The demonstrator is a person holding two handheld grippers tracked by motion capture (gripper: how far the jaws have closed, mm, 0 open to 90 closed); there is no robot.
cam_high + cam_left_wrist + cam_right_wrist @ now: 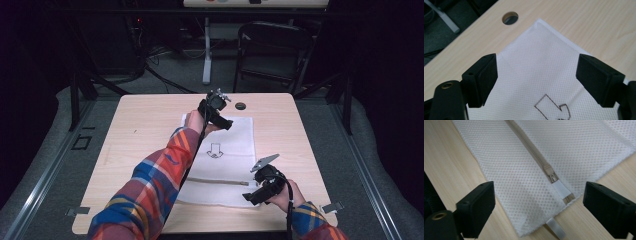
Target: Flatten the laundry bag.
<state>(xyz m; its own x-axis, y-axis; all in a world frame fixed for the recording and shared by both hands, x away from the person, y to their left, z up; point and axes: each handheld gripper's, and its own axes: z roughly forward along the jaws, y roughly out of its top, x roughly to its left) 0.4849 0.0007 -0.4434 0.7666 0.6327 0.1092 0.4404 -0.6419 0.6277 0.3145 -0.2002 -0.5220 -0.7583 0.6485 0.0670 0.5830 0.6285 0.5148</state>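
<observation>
The table (150, 125) is pale wood-grain laminate, flat and smooth, with a round cable hole (510, 18) near its far edge. On it, centred and toward the far side, lies the mesh bag (227, 150), a white rectangular pouch spread flat, one corner close to the hole. Its weave is fine and dimpled, and it is probably very light, limp and apt to slide on the laminate, so a pinch at a corner or hem should hold better than a grab at the middle. A small arrow drawing (215, 150) marks its upper face. A beige zipper (531, 147) runs across the near part, ending at a metal slider (552, 177) beside a white tab (562, 190); a second loop (555, 227) pokes from the corner.

The left claw (536, 80) hovers over the far corner, jaws spread with only cloth below them. The right claw (539, 210) stands wide above the zipper end, gripping nothing.
</observation>
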